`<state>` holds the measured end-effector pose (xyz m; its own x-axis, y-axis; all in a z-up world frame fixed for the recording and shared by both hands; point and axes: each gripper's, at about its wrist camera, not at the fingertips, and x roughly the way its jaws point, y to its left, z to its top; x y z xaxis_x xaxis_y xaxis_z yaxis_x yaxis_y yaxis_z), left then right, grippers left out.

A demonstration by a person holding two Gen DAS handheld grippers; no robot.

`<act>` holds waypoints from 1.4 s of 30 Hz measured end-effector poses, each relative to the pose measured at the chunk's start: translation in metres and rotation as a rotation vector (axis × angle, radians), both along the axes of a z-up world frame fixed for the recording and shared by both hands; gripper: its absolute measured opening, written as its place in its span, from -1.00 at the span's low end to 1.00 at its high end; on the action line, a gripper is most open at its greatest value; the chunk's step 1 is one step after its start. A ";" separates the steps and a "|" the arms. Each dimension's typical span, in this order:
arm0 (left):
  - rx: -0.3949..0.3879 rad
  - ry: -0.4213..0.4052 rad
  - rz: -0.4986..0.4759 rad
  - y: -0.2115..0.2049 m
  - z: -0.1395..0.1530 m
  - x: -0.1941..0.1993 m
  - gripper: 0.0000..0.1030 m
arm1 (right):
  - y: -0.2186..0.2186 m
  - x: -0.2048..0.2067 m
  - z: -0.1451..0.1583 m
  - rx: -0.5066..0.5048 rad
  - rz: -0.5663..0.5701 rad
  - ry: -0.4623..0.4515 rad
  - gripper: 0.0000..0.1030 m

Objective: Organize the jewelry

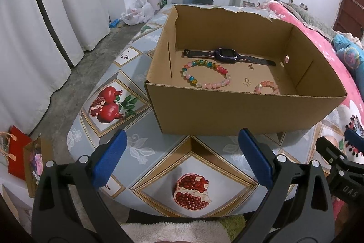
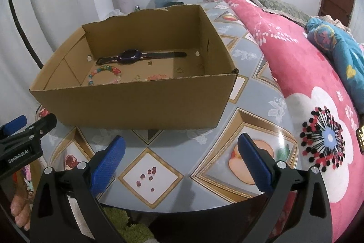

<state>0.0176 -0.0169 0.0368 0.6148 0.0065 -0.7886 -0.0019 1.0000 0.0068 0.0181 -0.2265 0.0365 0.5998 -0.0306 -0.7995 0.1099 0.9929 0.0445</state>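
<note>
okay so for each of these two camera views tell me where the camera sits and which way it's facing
Left wrist: sits on the left gripper, open, facing forward over the table into the cardboard box; the right gripper's tip shows at the right edge.
Right wrist: sits on the right gripper, open, facing the box from further right, beside the pink blanket; the left gripper shows at the left edge.
Shared: box, watch, multicolored bead bracelet.
</note>
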 end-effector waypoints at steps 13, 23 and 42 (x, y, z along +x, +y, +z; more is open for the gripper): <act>0.016 0.016 -0.021 -0.009 -0.003 0.001 0.84 | -0.008 0.000 -0.002 0.012 -0.010 0.004 0.87; 0.021 0.021 -0.031 -0.012 -0.004 -0.001 0.84 | -0.011 -0.001 -0.002 0.017 -0.018 0.006 0.87; 0.022 0.023 -0.029 -0.012 -0.004 -0.001 0.84 | -0.009 0.000 -0.003 0.016 -0.015 0.007 0.87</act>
